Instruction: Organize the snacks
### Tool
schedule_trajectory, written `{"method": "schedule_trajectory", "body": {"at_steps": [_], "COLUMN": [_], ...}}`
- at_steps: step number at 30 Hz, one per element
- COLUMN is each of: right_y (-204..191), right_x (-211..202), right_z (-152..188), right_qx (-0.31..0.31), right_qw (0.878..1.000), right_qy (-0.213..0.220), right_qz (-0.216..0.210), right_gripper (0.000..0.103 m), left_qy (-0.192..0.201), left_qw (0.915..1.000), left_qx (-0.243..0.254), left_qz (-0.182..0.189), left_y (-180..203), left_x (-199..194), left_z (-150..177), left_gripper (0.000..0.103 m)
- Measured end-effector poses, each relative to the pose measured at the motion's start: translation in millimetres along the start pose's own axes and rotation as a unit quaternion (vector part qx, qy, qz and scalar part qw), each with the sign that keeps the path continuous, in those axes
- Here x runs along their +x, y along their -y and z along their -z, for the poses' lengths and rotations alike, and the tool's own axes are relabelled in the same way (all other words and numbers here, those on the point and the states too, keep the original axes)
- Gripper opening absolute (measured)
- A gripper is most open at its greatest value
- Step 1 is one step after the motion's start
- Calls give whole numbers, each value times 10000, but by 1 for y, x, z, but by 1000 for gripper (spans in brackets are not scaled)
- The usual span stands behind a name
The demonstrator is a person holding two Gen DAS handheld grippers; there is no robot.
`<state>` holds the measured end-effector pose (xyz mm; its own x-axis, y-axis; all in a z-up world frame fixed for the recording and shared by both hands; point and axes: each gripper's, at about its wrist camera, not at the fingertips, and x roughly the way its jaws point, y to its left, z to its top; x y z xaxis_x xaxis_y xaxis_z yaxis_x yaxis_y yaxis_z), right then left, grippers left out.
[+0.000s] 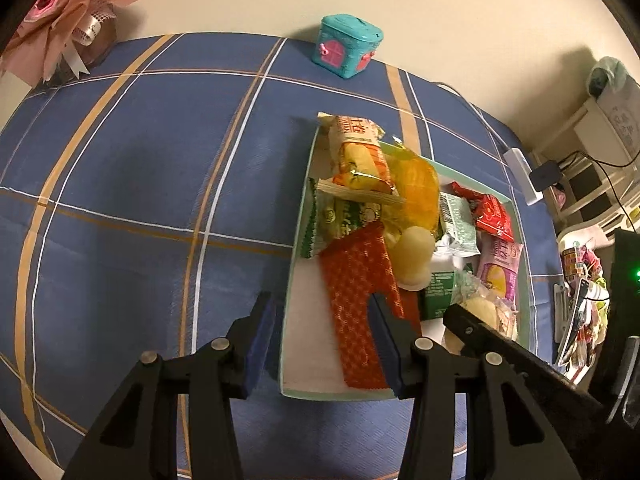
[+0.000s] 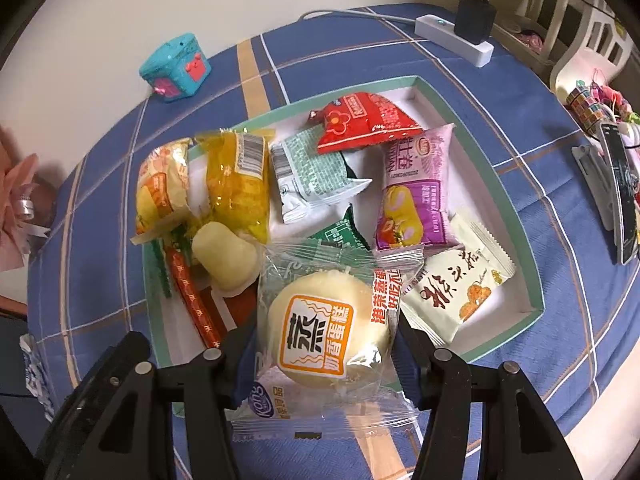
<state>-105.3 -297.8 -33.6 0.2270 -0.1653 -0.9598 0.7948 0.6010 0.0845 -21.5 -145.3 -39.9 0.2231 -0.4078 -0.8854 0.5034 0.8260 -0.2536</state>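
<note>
A shallow white box with a mint-green rim [image 1: 295, 268] [image 2: 504, 332] sits on the blue plaid cloth and holds several snack packets. My right gripper [image 2: 324, 360] is shut on a clear-wrapped steamed cake [image 2: 320, 332] with an orange label, and holds it over the box's near edge. My left gripper [image 1: 322, 340] stands open over the box's near left corner. One finger is outside the wall; the other is in front of a red patterned packet [image 1: 352, 300] lying in the box. A pale jelly cup [image 2: 224, 256] lies beside that packet.
A teal toy box [image 1: 350, 46] [image 2: 176, 68] stands at the table's far edge. A white power strip [image 2: 452, 38] with a black adapter lies at the far right. A pink paper bouquet [image 1: 68, 16] is at the far left, and a phone on a stand [image 2: 620, 196] at the right.
</note>
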Motion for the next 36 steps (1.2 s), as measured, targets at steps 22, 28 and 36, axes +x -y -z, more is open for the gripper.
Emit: {"method": "schedule_trajectory", "body": {"at_steps": [22, 28, 36], "right_y": [-9, -11, -18], "right_x": [19, 12, -2], "right_z": [-2, 1, 1], "right_qx": [-204, -239, -355], "right_qw": [9989, 9989, 9985], "right_qy": [-126, 58, 251], "right_qz": [398, 401, 346], "right_gripper": [84, 103, 103], "left_qy": [-217, -255, -156], "left_qw": [9985, 9972, 9956], "left_qx": [-404, -514, -585], "left_qz": [-290, -477, -712], "left_y": [-21, -28, -38], "left_x": [16, 19, 20], "left_z": [-5, -6, -8], "left_gripper": [63, 79, 92]}}
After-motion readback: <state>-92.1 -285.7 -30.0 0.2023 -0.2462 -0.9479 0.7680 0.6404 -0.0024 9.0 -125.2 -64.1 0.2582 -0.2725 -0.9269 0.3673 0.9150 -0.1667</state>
